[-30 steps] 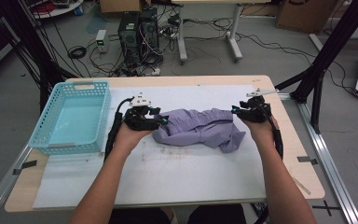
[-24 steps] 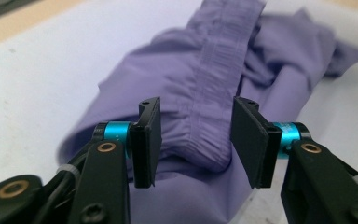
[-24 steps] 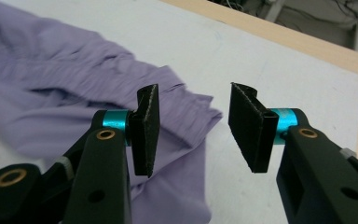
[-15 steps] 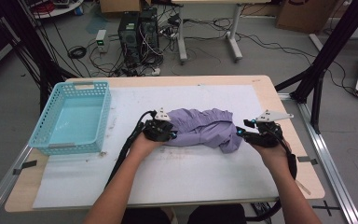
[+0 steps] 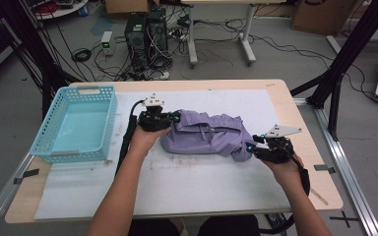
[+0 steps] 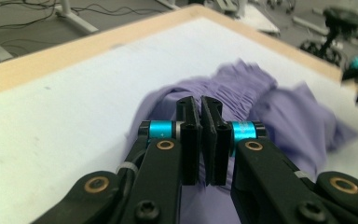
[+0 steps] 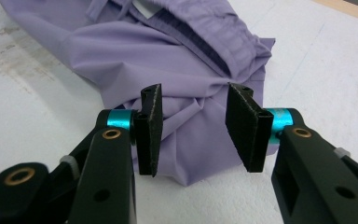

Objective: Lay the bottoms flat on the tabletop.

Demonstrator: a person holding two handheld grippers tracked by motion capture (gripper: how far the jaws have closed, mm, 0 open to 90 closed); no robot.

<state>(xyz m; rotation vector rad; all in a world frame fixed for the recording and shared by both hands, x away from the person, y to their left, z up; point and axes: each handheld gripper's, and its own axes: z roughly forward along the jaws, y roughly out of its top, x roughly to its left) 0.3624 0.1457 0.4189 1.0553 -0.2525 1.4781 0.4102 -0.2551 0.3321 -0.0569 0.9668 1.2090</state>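
Note:
A crumpled purple garment [image 5: 211,135] lies on the white sheet in the middle of the table. My left gripper [image 5: 176,118] is at its left end with the jaws shut; in the left gripper view the pads [image 6: 189,135] stand almost together and the garment [image 6: 284,112] spreads just beyond and beneath them, a fold seemingly pinched. My right gripper [image 5: 250,147] is at the garment's near right corner. In the right gripper view it [image 7: 193,91] stands open, its pads either side of a bunched corner of the garment [image 7: 144,46] without pressing it.
A light blue plastic basket [image 5: 47,130] stands empty at the table's left side. The white sheet [image 5: 177,182] covers most of the wooden tabletop [image 5: 295,113]. Computers, cables and black frame legs stand on the floor beyond the far edge.
The right hand has come nearer and lower, to the garment's near right corner. The left hand went forward, then drew back and up at the left end. The garment has bunched.

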